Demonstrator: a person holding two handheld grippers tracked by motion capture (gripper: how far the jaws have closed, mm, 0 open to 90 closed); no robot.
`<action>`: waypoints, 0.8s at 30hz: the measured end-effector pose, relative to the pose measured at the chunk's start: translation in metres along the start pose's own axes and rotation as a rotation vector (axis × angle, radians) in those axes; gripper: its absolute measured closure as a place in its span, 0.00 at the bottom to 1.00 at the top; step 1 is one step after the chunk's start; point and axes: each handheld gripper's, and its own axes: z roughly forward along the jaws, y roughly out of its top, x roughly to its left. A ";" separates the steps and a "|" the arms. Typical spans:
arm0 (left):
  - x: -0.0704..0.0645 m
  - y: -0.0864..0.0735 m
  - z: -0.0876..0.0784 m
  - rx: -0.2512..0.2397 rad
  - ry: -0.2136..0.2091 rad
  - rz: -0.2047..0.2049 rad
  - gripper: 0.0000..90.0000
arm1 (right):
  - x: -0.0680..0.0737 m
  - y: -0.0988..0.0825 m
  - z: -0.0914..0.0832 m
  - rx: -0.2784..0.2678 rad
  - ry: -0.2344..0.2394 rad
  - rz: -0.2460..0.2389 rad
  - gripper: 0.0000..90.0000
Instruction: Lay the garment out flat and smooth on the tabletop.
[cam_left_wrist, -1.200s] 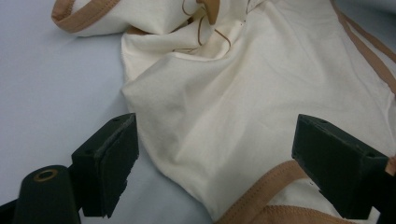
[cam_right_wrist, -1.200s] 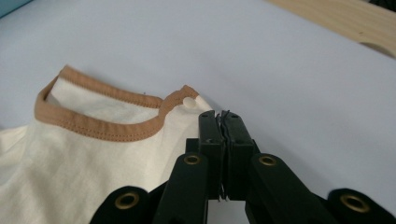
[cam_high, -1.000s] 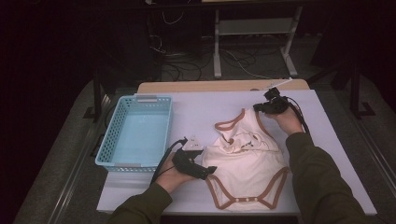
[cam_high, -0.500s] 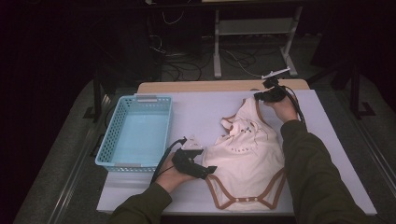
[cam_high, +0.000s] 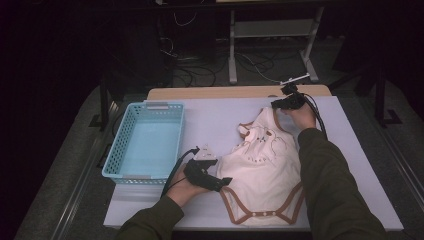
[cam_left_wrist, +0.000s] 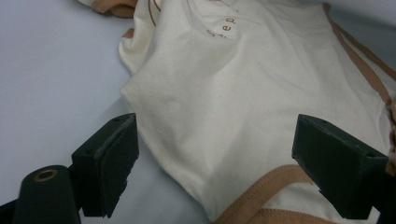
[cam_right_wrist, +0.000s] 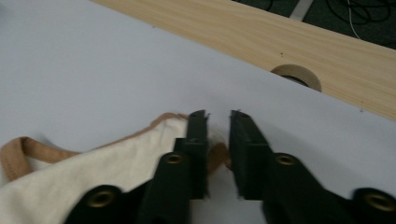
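A: Cream cotton baby bodysuit with brown trim (cam_high: 270, 175) lies flat on the white table (cam_high: 215, 120), right of the light-blue plastic basket (cam_high: 145, 140).

B: Left gripper (cam_left_wrist: 215, 163)?

A: Jaws wide, straddling the lower edge, not pinching.

B: Right gripper (cam_right_wrist: 218, 140)?

A: At the far shoulder; jaws have just been opening, narrow gap, trim between them, grip released.

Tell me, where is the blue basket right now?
In the high view, the blue basket sits on the left side of the table, left of the cream baby bodysuit and just beyond the left gripper.
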 end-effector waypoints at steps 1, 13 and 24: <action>0.000 0.000 0.000 0.000 0.000 0.000 0.16 | 0.000 0.000 -0.002 -0.005 0.006 0.009 0.72; 0.000 0.000 0.000 0.007 0.008 0.000 0.16 | 0.009 -0.010 -0.023 -0.011 0.051 0.017 0.42; 0.001 0.001 0.000 0.006 0.010 0.005 0.16 | 0.015 -0.032 -0.048 -0.025 0.019 0.007 0.25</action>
